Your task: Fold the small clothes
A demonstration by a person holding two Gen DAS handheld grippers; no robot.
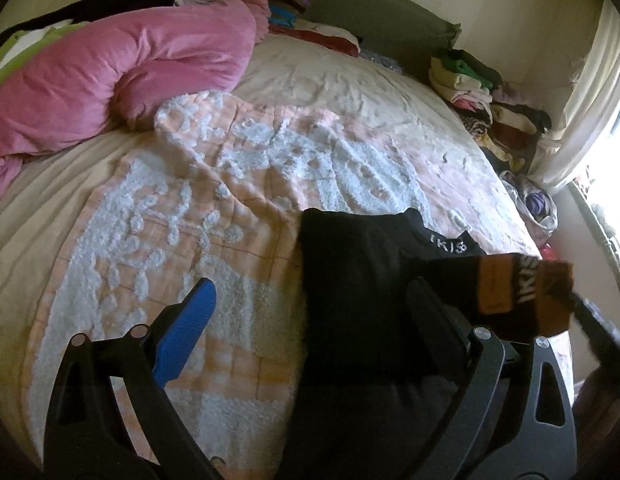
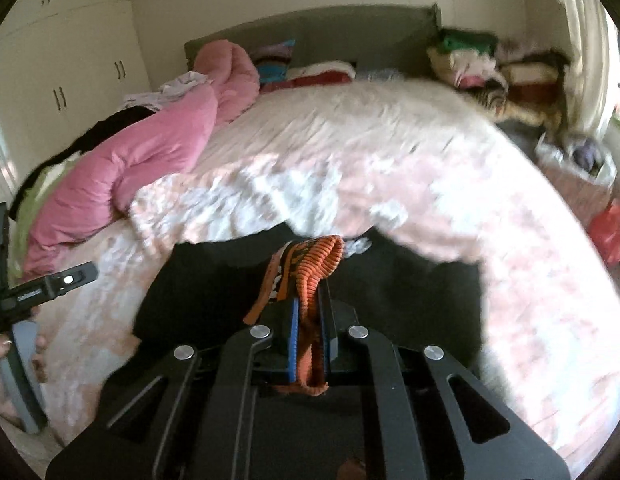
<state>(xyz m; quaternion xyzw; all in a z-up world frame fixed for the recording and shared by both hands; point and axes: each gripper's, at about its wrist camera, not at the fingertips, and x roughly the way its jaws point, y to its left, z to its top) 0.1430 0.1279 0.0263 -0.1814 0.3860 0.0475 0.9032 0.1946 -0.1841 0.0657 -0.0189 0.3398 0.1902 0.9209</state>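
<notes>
The right gripper (image 2: 310, 312) is clenched on an orange ribbed sock (image 2: 314, 264), whose cuff bulges out above the blue pads while its tail hangs below them. From the left wrist camera the same sock (image 1: 526, 292) shows as a blurred orange-and-black band with lettering, at the near right corner of the bed.

The left gripper (image 1: 310, 312) is released, jaws spread wide with nothing between them; one blue pad (image 1: 186, 332) hangs over the blanket, the other finger over a black garment (image 1: 358, 272). That garment lies flat on the near right part of the bed, a white-lettered label at its far edge, and the sock is held just above it.

Under both is a peach and white tufted blanket (image 1: 214, 200) spread across the bed's middle. A pink duvet (image 1: 122, 76) is heaped along the left edge, with black and green clothes piled behind it. By the headboard (image 1: 374, 12) more clothes lie in a heap, red and turquoise among them. Off the far right corner a stack of folded clothes (image 1: 470, 76) leans near the curtain (image 1: 590, 92), and a plastic bag (image 1: 538, 208) sits below it beside the bed. White cupboards (image 2: 70, 60) fill the left wall.

In the right wrist view the person's hand (image 2: 14, 364) grips the left gripper's handle at the near left edge of the bed.
</notes>
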